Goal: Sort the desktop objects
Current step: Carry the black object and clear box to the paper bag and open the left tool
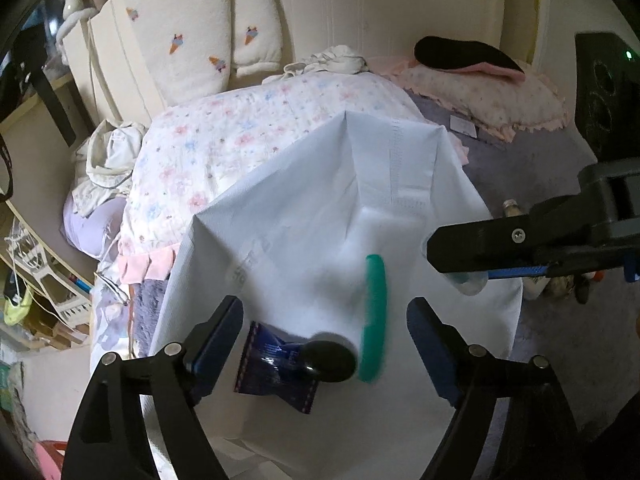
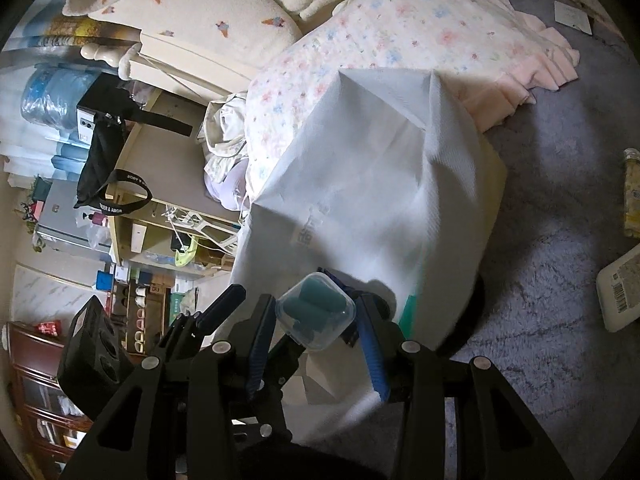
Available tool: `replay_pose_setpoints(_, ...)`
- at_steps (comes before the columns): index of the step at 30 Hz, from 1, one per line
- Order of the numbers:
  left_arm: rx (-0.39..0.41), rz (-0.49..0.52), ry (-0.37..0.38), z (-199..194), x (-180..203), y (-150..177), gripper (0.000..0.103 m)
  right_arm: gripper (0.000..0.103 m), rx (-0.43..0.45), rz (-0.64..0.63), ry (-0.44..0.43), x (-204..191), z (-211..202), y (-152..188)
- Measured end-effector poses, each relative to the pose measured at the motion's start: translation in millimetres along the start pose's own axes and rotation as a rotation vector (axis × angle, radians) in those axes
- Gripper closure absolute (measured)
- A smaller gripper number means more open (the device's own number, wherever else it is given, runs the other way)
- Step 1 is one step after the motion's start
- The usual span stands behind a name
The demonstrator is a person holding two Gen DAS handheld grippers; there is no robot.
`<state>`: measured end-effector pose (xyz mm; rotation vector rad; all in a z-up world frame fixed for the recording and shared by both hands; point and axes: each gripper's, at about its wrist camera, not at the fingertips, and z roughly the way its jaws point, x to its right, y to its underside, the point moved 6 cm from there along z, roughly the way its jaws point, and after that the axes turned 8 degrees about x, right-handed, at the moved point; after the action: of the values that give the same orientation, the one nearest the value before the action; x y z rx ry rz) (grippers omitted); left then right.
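Clear plastic box [image 2: 316, 310] with dark teal pieces inside sat clamped between the right gripper's [image 2: 318, 334] blue pads, held over the near edge of a white cloth [image 2: 360, 200] that covered a raised surface on the bed. Left gripper [image 1: 324, 344] stood with jaws wide apart, nothing pressed between them. Under it on the cloth lay a dark blue packet [image 1: 276, 376], a black round knob [image 1: 330, 360] and a green comb [image 1: 374, 320], blurred; comb nearest its right finger. In the left wrist view the right gripper came in from the right, box barely visible at its tip. Floral quilt [image 1: 208, 148] lay beyond the cloth, ice-cream print cushion [image 1: 192, 20] further back. White bottle [image 2: 622, 288] lay on the purple blanket [image 2: 560, 200] to the right, well apart.
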<state>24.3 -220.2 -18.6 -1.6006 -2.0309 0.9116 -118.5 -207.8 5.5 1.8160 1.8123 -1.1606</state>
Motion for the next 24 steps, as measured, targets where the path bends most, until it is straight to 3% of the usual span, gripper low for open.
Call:
replay_pose_setpoints(8,-0.001,0.03,-0.003,0.2,5.4,1.2,0.019,0.06,0.013,0.01,-0.031,-2.2,1.7,-0.8)
replay_pose_setpoints(10,-0.002,0.03,0.001,0.6,5.8,1.2,0.019,0.023,0.018,0.058,-0.051,3.7,2.6,-2.4)
replay_pose_setpoints(11,-0.001,0.03,0.002,0.5,6.2,1.4,0.019,0.02,0.025,0.077,-0.054,6.2,2.0,-3.2)
replay_pose_setpoints(15,-0.001,0.04,0.002,2.1,7.4,1.2,0.019,0.018,0.045,0.1,-0.017,14.2,-3.3,-7.7)
replay_pose_setpoints(24,-0.005,0.042,0.002,3.3,7.9,2.7,0.019,0.018,0.029,0.059,-0.045,2.7,-2.7,-2.7)
